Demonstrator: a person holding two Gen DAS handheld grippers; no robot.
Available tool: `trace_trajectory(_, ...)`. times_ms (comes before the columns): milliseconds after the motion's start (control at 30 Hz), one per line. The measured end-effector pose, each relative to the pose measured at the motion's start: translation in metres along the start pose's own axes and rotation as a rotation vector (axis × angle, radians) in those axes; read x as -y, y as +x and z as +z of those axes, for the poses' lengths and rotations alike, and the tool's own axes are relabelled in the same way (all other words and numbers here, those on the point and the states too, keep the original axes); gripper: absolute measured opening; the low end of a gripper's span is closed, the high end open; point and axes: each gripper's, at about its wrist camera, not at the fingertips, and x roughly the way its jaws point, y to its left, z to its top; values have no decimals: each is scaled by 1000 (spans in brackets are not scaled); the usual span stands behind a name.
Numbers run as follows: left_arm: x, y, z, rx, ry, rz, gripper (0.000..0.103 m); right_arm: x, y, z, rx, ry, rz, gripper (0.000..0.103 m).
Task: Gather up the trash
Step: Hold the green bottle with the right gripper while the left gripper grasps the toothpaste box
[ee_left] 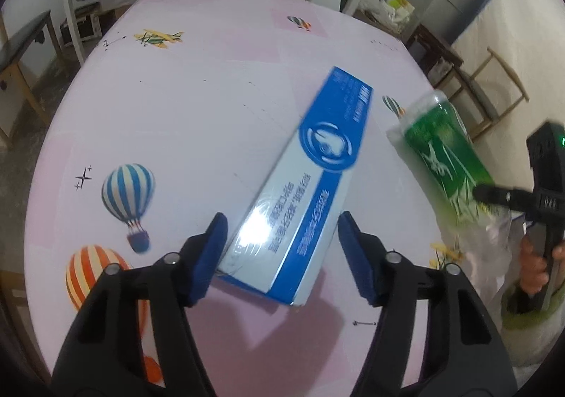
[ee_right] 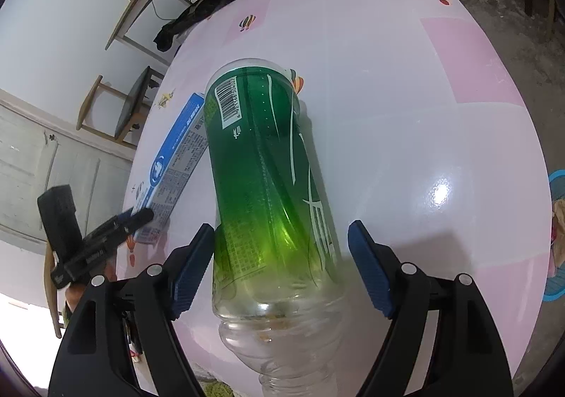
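On the pink counter (ee_left: 183, 121), the left claw (ee_left: 282, 255) stands open around a blue-and-white cardboard box (ee_left: 300, 192); the right claw (ee_right: 282, 266) gapes astride a green-labelled clear plastic bottle (ee_right: 268, 178).

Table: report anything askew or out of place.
A green-labelled bottle and a blue box lie flat on the table, each at its own slant. No spill or damage shows.

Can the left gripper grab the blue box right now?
Probably yes. The left gripper is open with the blue box lying on the table between its pads, and nothing sits on the box. The green bottle lies off to the side.
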Motion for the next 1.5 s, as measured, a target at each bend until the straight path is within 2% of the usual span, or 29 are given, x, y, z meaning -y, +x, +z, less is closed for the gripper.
trace_trajectory(200,18,-7,-15,16,21,45,55,-2,1,-2,1,-4,0,75)
trace_trajectory(367,21,-14,-30,6,-25,4,54,-2,1,-3,1,-2,0,75)
trace_trajectory(633,21,-29,-58,9,-94,-15,54,-2,-1,-4,-3,-4,-8,75)
trace_trajectory(1067,32,-40,-81,-37,-156,-86,54,-8,5,-3,-34,-11,-1,75)
trace_trajectory(1167,33,-40,-83,-53,-173,-136,54,-8,5,-3,-45,-6,16,75)
trace_trajectory(1267,39,-42,-85,-69,-169,-176,54,-9,5,-3,-54,-4,34,75)
trace_trajectory(1500,54,-39,-87,-88,-139,-219,54,-13,9,-3,-69,-14,41,75)
